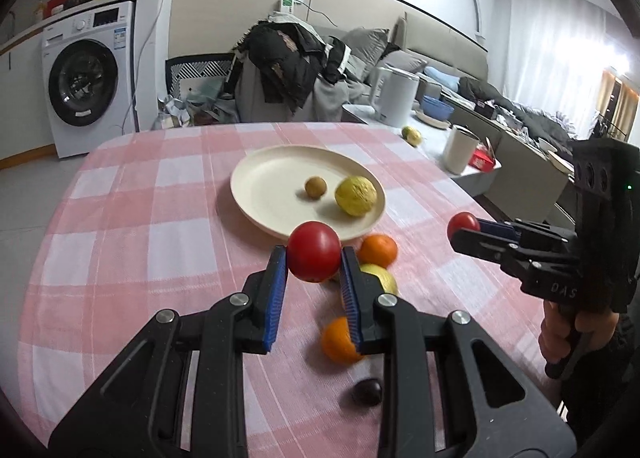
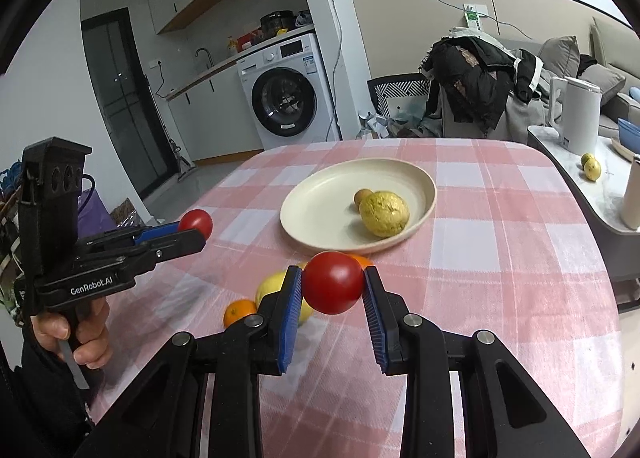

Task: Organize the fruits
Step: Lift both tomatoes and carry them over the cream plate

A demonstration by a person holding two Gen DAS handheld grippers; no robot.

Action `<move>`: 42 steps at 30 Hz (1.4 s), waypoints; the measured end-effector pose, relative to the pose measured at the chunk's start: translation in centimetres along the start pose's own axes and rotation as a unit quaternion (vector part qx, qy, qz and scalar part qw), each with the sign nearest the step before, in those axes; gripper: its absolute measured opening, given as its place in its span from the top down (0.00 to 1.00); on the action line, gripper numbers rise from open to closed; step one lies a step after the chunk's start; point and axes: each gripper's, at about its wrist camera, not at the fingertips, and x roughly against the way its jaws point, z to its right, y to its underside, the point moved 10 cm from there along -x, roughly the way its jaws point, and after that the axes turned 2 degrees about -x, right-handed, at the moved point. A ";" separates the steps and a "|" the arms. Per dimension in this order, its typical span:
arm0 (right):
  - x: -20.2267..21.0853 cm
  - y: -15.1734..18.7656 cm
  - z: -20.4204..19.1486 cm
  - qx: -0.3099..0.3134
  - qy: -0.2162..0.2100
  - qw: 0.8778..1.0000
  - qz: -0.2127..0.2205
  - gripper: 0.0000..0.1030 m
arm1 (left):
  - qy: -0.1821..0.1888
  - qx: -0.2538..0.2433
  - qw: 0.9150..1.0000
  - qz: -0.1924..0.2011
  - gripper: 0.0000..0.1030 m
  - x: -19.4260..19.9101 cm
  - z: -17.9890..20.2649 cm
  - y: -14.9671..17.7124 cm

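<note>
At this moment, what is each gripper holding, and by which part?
The left gripper clamps a red tomato across its sides, between the blue pads. The right gripper clamps another red tomato the same way.

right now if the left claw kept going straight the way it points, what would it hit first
Most likely the cream plate: the left claw, shut on a red tomato, points down toward its near rim. The orange sits just right of that line. Depth is uncertain.
</note>
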 end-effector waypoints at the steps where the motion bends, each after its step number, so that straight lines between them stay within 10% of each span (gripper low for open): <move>1: -0.2 -0.3 -0.1 0.002 0.000 1.000 0.000 0.70 | -0.005 -0.001 1.000 0.002 0.77 -0.1 -0.2 -0.3; 25: -7.1 -5.2 -0.1 -0.037 0.029 0.999 -0.003 0.70 | -0.031 -0.011 0.999 -0.011 0.77 -7.5 -1.6 -3.7; 42: -11.6 -2.5 1.3 0.003 0.047 0.997 -0.065 0.70 | -0.055 0.021 0.997 -0.045 0.77 -13.1 -5.1 -3.3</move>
